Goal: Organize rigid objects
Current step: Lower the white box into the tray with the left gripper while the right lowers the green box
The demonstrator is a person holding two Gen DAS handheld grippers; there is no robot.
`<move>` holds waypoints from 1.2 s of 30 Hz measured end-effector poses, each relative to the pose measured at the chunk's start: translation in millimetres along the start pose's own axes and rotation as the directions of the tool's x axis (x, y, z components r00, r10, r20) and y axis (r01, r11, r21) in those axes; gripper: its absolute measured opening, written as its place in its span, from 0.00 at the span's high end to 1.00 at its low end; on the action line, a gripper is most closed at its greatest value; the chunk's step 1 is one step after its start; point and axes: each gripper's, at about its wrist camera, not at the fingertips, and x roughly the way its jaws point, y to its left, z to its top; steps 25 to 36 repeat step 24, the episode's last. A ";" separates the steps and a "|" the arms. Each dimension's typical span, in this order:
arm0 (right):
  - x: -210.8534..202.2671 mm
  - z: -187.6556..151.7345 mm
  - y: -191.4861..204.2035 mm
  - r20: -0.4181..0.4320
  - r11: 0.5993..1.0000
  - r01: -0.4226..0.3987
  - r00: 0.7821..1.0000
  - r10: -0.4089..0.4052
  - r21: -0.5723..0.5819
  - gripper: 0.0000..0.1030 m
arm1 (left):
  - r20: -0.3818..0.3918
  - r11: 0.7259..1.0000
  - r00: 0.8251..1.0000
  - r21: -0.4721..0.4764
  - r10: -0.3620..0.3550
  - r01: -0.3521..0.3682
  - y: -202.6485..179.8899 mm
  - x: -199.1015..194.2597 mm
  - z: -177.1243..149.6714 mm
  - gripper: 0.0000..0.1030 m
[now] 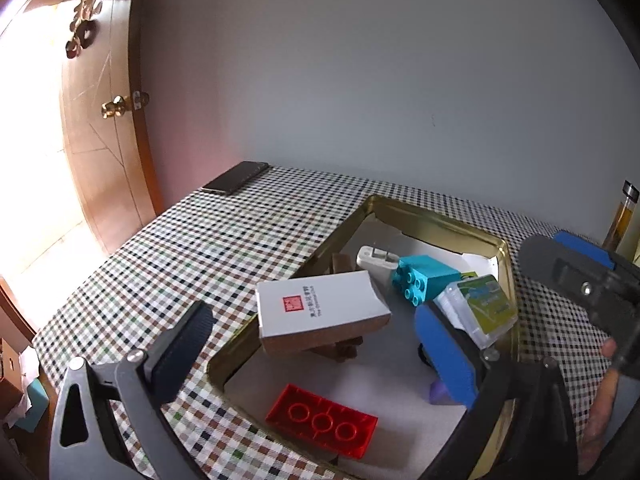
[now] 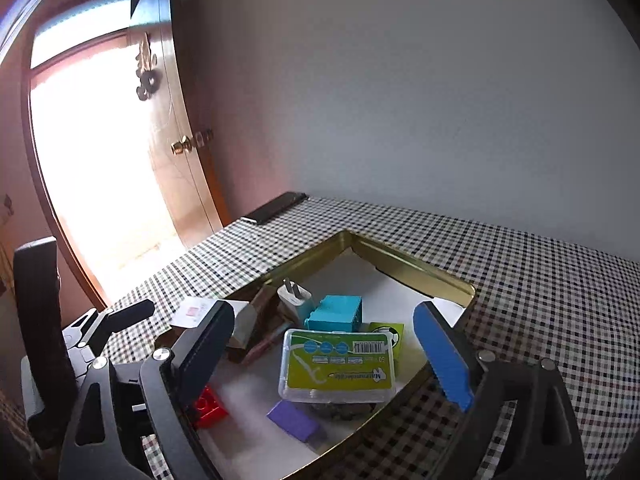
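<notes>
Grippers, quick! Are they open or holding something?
Left gripper: open, holding nothing.
Right gripper: open, holding nothing.

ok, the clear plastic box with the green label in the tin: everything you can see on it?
The clear plastic box with the green label is a flat, rounded-corner rectangular case, rigid and transparent, lid closed. The label carries white graphics, blue round icons and a barcode. It lies tilted inside the gold metal tin, propped on dark items beneath, with a purple block in front of it and a teal toy brick behind. Neither gripper touches it.
</notes>
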 end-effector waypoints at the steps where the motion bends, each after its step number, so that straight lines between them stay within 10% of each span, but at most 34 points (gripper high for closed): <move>1: -2.4 -0.1 -0.3 0.005 1.000 -0.003 1.000 0.003 0.001 0.10 | 0.005 1.000 1.000 -0.003 -0.003 0.003 1.2 -2.7 0.5 0.01; 36: -8.6 -8.6 10.0 -0.016 0.999 0.026 1.000 -0.027 -0.024 0.10 | 0.049 0.998 0.998 -0.046 0.047 -0.044 19.1 -24.8 -1.0 0.01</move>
